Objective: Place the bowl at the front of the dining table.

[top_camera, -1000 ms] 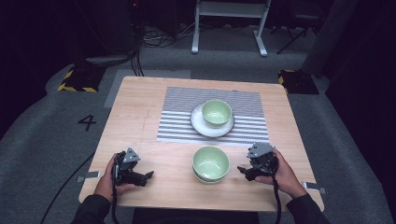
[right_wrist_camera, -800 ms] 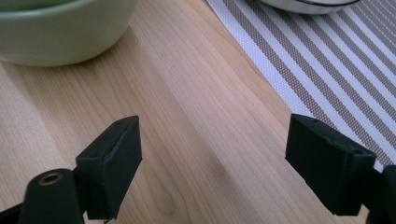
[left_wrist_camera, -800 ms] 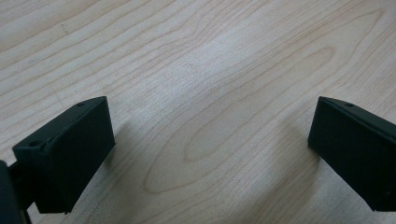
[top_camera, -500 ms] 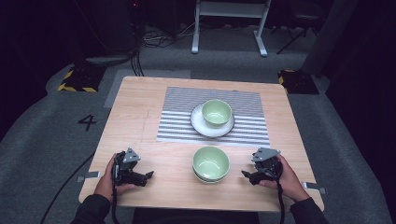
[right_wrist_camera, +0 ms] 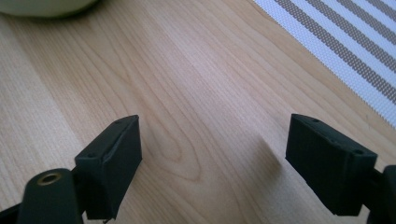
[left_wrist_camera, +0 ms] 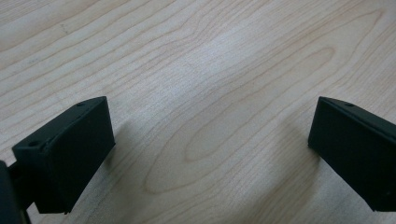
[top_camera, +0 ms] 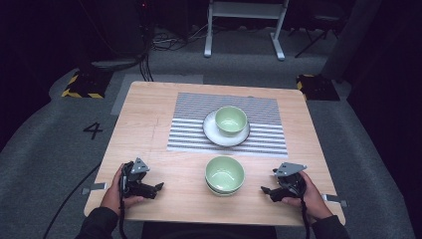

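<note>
Near the front edge of the wooden table (top_camera: 144, 114): a stack of pale green bowls (top_camera: 225, 175), bare wood all round, midway between two hand-held grippers and touched by neither. Left gripper (top_camera: 149, 187) low over the tabletop to the stack's left, well apart from it, jaws spread wide with nothing but wood grain between them in the left gripper view (left_wrist_camera: 210, 140). Right gripper (top_camera: 268, 191) to the stack's right, near but not touching, jaws likewise spread and empty in the right gripper view (right_wrist_camera: 210, 154), with a sliver of green bowl at the top left corner (right_wrist_camera: 46, 5) and the striped placemat (right_wrist_camera: 345, 37) at the upper right. Farther back, on the striped placemat at mid-table, a single green bowl (top_camera: 231, 120) seated on a white plate (top_camera: 213, 135).

Judged from the layout: one place apparently set, bowl on plate; stack at the front untouched, nothing gripped or lifted; any further bowl-moving yet to begin, starting with a reach to the stack's rim.

Beyond the table, grey carpet, trailing cables and a white stand's feet (top_camera: 244, 30).
</note>
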